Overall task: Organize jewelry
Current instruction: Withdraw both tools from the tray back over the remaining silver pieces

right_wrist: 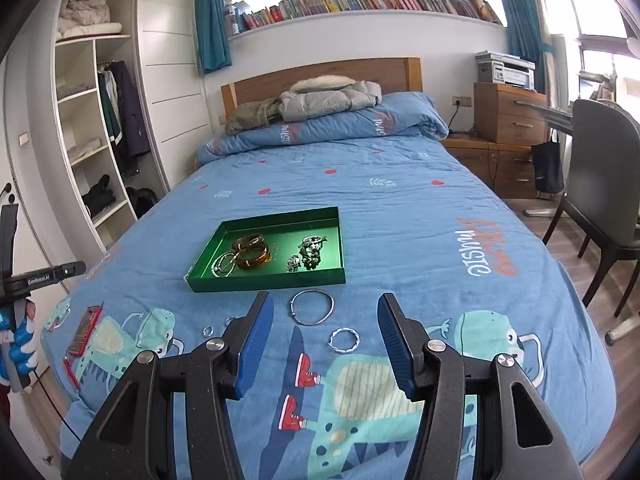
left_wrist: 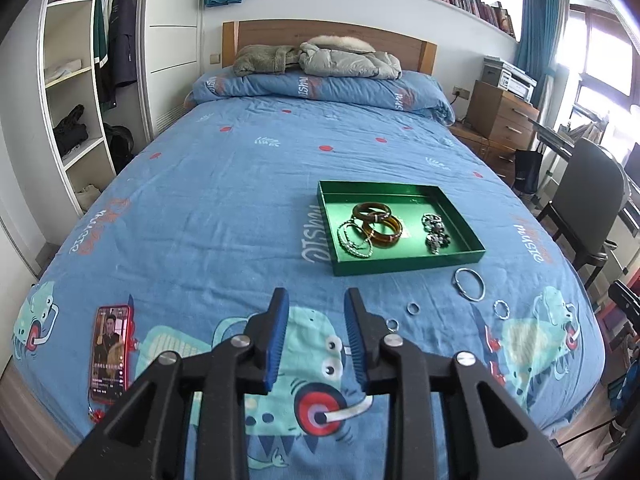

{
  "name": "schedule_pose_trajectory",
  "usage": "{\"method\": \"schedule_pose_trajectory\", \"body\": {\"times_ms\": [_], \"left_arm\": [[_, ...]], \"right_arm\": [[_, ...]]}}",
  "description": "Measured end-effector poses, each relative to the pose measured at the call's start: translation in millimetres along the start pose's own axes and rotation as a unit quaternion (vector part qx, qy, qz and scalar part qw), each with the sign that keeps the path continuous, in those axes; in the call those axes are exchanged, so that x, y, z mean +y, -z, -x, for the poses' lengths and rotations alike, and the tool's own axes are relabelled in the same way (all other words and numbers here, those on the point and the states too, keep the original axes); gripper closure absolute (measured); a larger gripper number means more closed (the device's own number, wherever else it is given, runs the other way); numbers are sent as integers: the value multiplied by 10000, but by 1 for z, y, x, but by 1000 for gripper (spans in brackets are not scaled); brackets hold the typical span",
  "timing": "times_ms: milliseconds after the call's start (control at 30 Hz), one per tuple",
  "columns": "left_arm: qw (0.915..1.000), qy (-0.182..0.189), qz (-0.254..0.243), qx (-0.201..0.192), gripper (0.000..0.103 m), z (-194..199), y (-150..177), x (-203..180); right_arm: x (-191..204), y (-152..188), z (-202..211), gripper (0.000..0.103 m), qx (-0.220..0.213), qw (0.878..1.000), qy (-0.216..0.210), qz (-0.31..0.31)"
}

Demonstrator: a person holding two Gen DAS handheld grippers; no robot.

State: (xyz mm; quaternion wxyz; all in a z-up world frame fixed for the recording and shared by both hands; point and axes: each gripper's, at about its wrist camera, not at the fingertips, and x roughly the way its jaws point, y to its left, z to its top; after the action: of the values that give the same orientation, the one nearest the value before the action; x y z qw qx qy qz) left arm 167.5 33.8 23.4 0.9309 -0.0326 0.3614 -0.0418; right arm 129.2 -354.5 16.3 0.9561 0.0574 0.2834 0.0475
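A green tray (left_wrist: 408,268) (right_wrist: 268,282) lies on the blue bedspread. It holds two amber bangles (left_wrist: 376,224) (right_wrist: 252,254), silver chain bracelets (left_wrist: 354,240) (right_wrist: 224,264) and beaded pieces (left_wrist: 434,232) (right_wrist: 310,254). In front of it on the cover lie a silver bangle (left_wrist: 455,280) (right_wrist: 332,304), a twisted silver ring (left_wrist: 495,309) (right_wrist: 330,342) and two small rings (left_wrist: 408,308) (right_wrist: 207,331). My left gripper (left_wrist: 316,296) hovers open and empty, left of the loose pieces. My right gripper (right_wrist: 324,298) is open wide and empty above the bed, short of the silver bangle.
A red phone (left_wrist: 110,352) (right_wrist: 84,330) lies near the bed's front left corner. Jackets (left_wrist: 344,58) and a folded duvet sit by the headboard. An open wardrobe (left_wrist: 80,120) stands to the left. A chair (right_wrist: 600,184) and wooden drawers (right_wrist: 508,116) stand to the right.
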Motion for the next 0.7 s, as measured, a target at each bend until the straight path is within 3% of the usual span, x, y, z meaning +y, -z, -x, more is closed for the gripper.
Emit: {"method": "schedule_pose_trajectory", "body": {"times_ms": [300, 700], "left_arm": [[9997, 180, -90, 150, 73, 9, 31, -14], [9993, 227, -189, 224, 69, 8, 54, -13]], "right_arm": [[-2, 26, 28, 48, -50, 9997, 67, -235], [6, 40, 35, 46, 27, 9992, 102, -381]]}}
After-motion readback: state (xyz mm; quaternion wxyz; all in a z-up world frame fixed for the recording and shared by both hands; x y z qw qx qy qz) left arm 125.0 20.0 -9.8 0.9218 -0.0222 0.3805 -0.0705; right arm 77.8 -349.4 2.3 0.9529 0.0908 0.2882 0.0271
